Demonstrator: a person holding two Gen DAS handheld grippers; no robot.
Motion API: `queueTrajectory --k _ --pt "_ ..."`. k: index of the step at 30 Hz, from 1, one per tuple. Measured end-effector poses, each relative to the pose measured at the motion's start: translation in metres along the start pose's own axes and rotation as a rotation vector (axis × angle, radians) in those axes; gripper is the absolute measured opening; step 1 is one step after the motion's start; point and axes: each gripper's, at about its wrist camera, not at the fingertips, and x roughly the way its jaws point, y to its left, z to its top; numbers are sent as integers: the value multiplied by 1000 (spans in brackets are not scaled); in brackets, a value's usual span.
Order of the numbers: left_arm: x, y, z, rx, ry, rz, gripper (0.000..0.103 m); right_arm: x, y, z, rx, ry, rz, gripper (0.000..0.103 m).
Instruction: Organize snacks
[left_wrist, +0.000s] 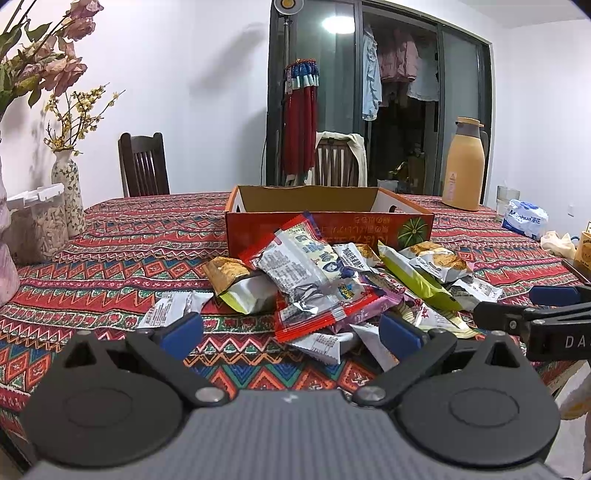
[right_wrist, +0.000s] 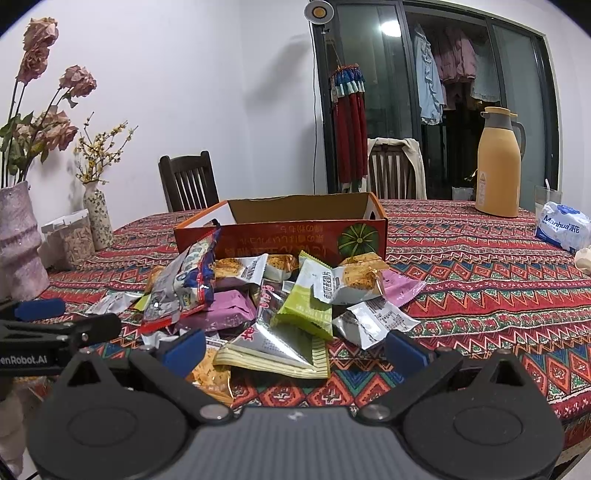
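Note:
A loose pile of snack packets (left_wrist: 332, 288) (right_wrist: 280, 302) lies on the patterned tablecloth, just in front of an open orange cardboard box (left_wrist: 328, 221) (right_wrist: 295, 232) that looks empty from here. On top of the pile leans a red-edged silver packet (left_wrist: 310, 280) (right_wrist: 184, 284). My left gripper (left_wrist: 291, 332) hovers open at the near edge of the pile, holding nothing. My right gripper (right_wrist: 295, 350) is also open, its blue pads either side of a flat striped packet (right_wrist: 273, 350). Each gripper shows at the edge of the other's view.
A yellow thermos jug (left_wrist: 463, 166) (right_wrist: 498, 166), a glass and a blue-white tissue pack (left_wrist: 524, 218) (right_wrist: 563, 225) stand at the right back. Vases with flowers (right_wrist: 20, 236) and a clear container (left_wrist: 37, 221) stand at the left. Two wooden chairs are behind the table.

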Motion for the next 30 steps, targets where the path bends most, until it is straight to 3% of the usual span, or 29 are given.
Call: queueTrajectory --k 30 --pt "2 1 0 -9 4 0 103 0 -1 0 0 7 -1 103"
